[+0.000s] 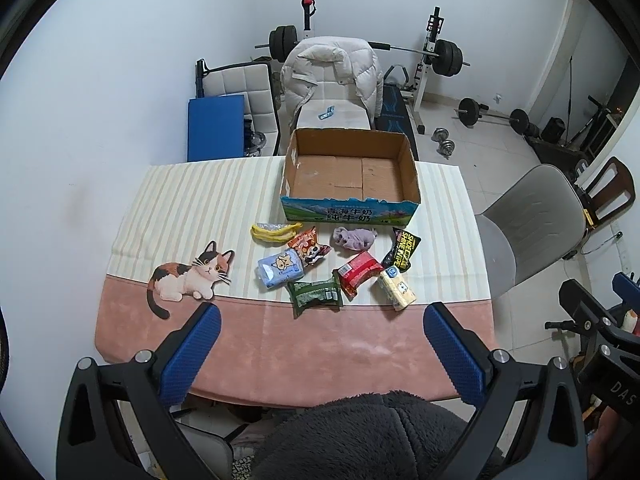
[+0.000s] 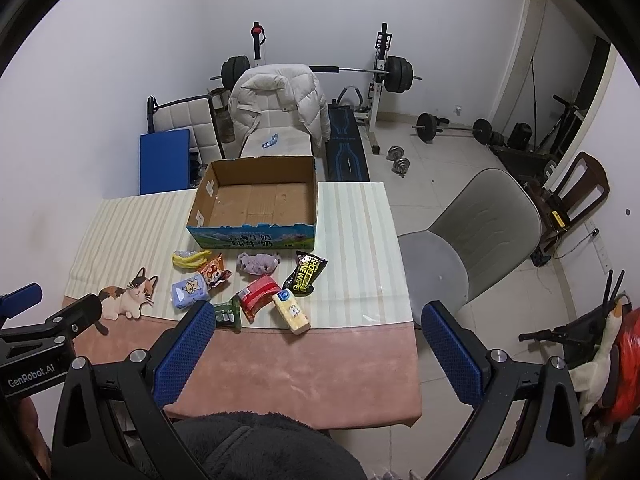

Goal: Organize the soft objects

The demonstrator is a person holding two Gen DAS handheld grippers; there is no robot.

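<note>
Above near edge of table (image 1: pixel 320 344): left gripper (image 1: pixel 322 330) and right gripper (image 2: pixel 314 330) both hovered, fingers wide apart, holding nothing. Soft packets lay loose in cluster in front of cardboard box (image 1: pixel 350 172): purple cloth (image 1: pixel 355 237), red pack (image 1: pixel 359 270), blue tissue pack (image 1: pixel 279 267).

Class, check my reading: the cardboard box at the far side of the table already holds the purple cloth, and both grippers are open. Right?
Not quite. The cardboard box is empty; the purple cloth lies on the table just in front of it, as the left wrist view shows. The left gripper and right gripper are indeed open.
</note>
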